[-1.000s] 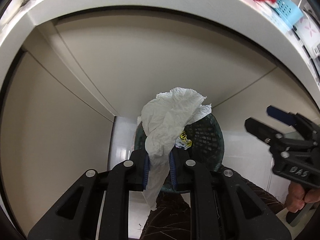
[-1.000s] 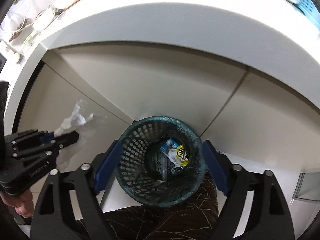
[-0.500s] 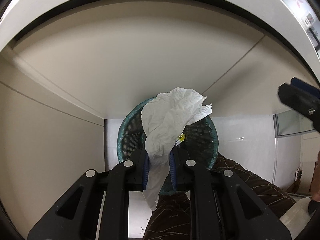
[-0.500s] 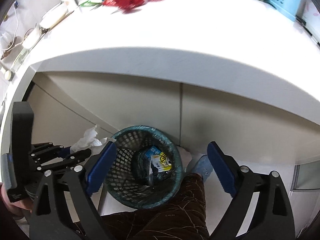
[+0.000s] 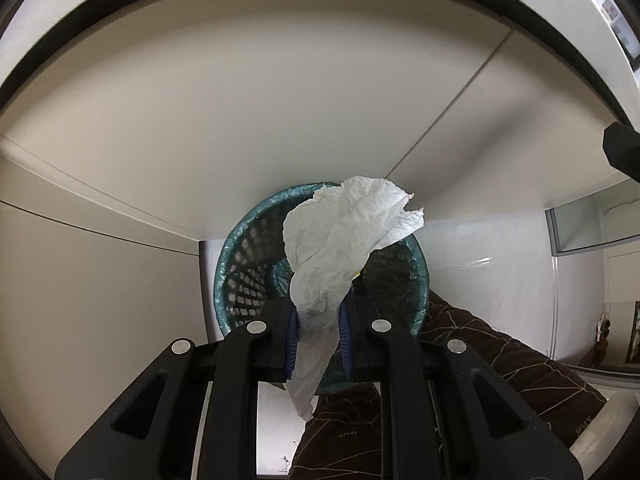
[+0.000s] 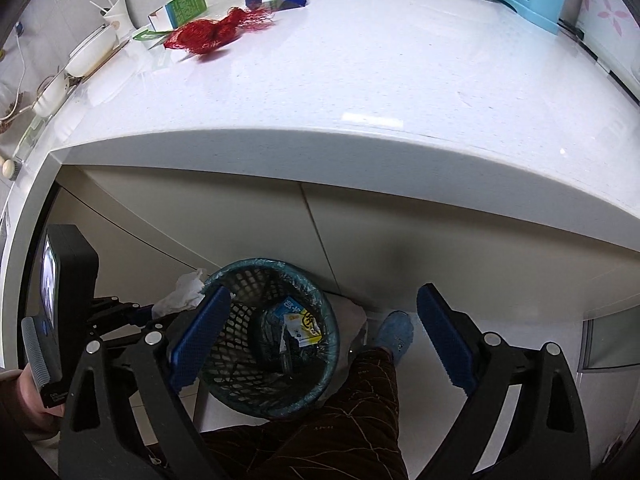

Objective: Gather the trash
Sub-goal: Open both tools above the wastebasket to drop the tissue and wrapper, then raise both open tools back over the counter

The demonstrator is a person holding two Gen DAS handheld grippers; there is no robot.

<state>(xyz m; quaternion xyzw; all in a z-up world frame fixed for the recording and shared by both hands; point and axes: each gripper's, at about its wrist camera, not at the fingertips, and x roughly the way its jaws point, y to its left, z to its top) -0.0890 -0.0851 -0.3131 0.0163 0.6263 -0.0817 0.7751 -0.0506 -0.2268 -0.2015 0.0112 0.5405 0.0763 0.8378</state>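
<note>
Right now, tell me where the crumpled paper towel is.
The paper towel is pinched in the left gripper, above the green basket bin on the floor below the counter.

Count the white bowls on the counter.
2, both at the white counter's far left edge: one shallow white bowl near the paper cup, one smaller white bowl just in front. Others may be hidden.

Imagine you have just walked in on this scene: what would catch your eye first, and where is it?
First, the crumpled white tissue pinched in the left gripper, held just above the green mesh waste bin on the floor below the counter. Next, the red mesh bag lying on the white countertop beside opened cartons. The right gripper hangs open over the bin, its fingers holding nothing.
</note>
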